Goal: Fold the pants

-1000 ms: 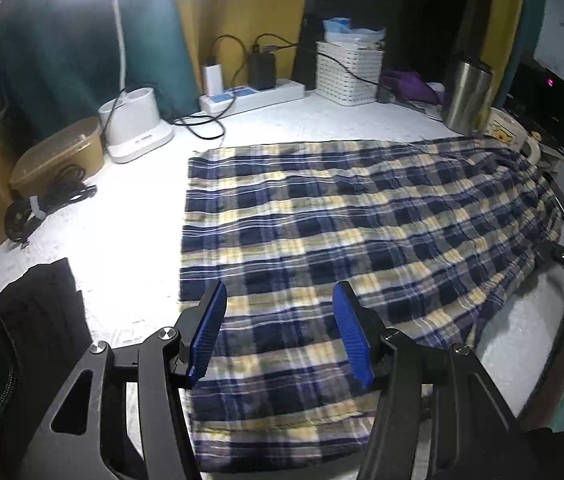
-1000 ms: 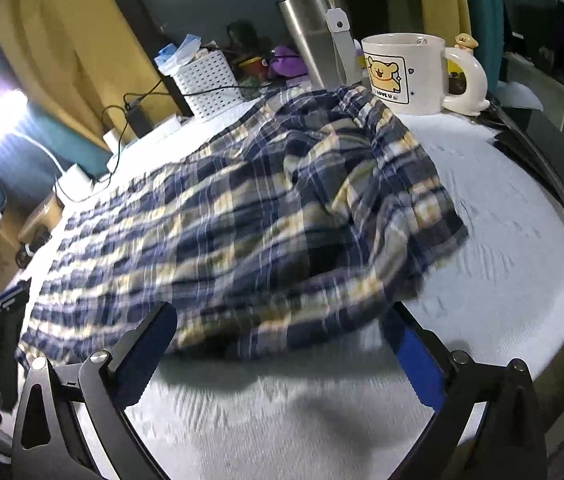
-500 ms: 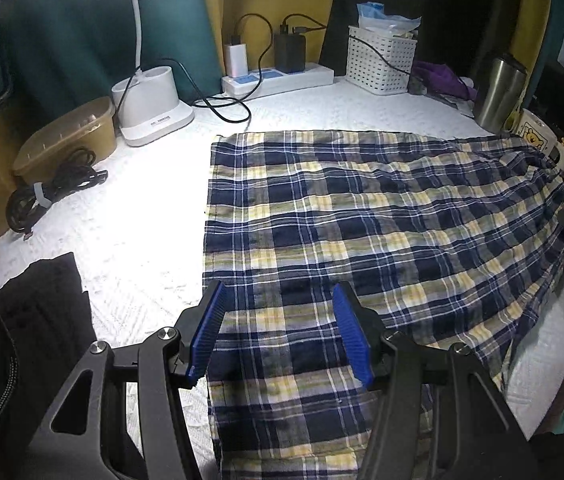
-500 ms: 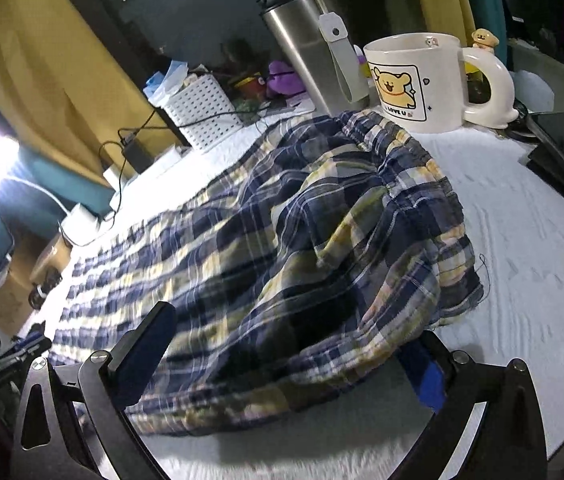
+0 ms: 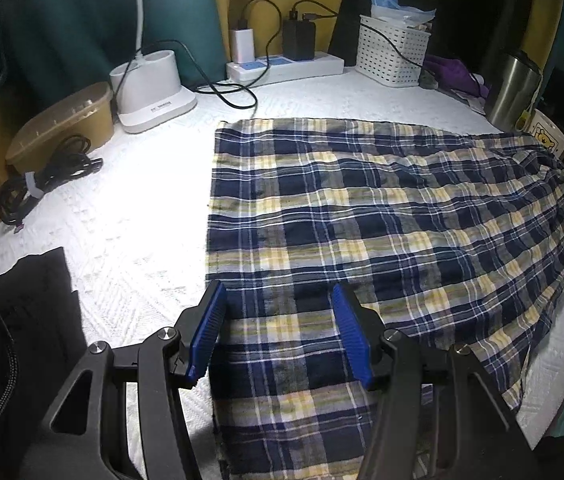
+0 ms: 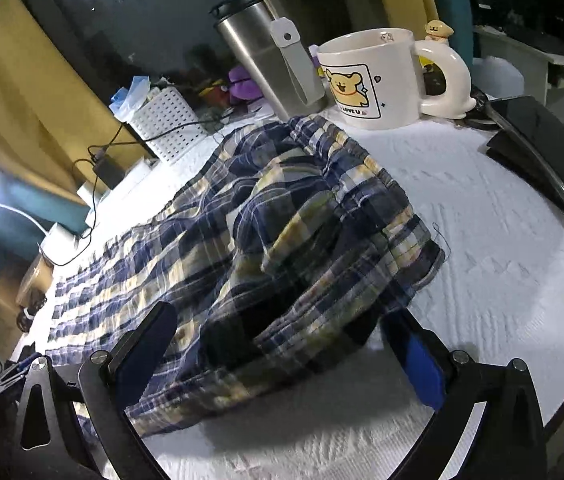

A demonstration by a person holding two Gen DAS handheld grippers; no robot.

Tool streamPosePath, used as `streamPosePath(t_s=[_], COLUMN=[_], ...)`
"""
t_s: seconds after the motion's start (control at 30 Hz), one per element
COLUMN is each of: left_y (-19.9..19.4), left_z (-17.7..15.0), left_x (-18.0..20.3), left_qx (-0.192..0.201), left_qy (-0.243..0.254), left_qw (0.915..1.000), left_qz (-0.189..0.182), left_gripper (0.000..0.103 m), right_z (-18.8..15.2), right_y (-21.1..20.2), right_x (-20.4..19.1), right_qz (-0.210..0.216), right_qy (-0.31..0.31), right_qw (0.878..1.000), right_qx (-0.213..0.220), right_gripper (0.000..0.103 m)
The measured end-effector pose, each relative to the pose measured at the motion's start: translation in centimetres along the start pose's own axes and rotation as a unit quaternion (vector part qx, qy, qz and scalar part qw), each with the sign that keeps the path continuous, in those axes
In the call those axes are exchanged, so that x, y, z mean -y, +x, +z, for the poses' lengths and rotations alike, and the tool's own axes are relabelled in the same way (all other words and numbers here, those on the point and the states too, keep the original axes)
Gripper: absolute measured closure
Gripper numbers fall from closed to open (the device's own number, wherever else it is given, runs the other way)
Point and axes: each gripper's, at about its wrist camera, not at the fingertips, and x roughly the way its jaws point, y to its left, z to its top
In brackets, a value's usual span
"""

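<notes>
Near hem of the navy, yellow and white plaid cotton pants (image 5: 361,216) runs off the bottom edge of the left wrist view; the far waist end is squeezed into the right rim and hard to read there. Right wrist view blurred along the near cloth edge, and the cloth covers part of the right-hand blue pad.

Pants lie spread flat across the white textured table cover (image 5: 122,232), leg end toward the lamp side, bunched waist end near the cream mug with a bear print (image 6: 373,80).

Left view only: white power strip with chargers (image 5: 285,66), white lamp base (image 5: 150,88), tan lidded plastic tub (image 5: 66,120), coiled black cable (image 5: 42,180), black cloth (image 5: 22,320) at the near left. Right view only: the rumpled, raised waist folds, and the brushed steel tumbler with black lid (image 6: 270,56) seen whole. White perforated basket (image 5: 393,54) appears in both.

Left gripper (image 5: 278,336) pitched steeply down above the leg's left edge, jaws apart, nothing clamped. Right gripper (image 6: 282,356) angled down at the waist end, jaws spread wide, cloth lying between them with no pinch visible.
</notes>
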Motion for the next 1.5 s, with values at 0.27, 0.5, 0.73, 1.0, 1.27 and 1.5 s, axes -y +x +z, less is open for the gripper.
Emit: streamPosePath(t_s=[0.27,0.5,0.73,1.0,1.27,1.5], left_y=[-0.4,-0.6,-1.4,-2.8,-4.0,-5.1], left_z=[0.4,0.4,0.2,-0.3,-0.4,-0.7], left_x=[-0.2,-2.2,-2.8,-4.5,-6.9,-9.0], left_qx=[0.011,0.017,0.032,0.057,0.079,0.096], left_qy=[0.005,-0.018,-0.015,-0.017,-0.023,-0.029], left_qw=[0.9999,0.9996,0.9994,0.9981,0.9960,0.9938], left_qz=[0.000,0.012,-0.001,-0.019,-0.035,-0.047], left_gripper=[0.048,0.048,0.048,0.048,0.048,0.048], right_z=[2.9,3.1,3.0,3.5,3.2,1.9], right_y=[2.7,3.9,1.0,-3.1,-5.0,-4.5], right_x=[0.4,0.5,-2.6,-8.6,-15.3,-21.1], right_qz=[0.048,0.041,0.013,-0.022,-0.029,-0.024], right_qy=[0.050,0.052,-0.009,-0.098,-0.170,-0.221], right_qw=[0.997,0.998,0.999,0.990,0.978,0.968], right_qx=[0.029,0.014,0.050,0.100,0.119,0.116], right_gripper=[0.000,0.082,0.089,0.089,0.089,0.089])
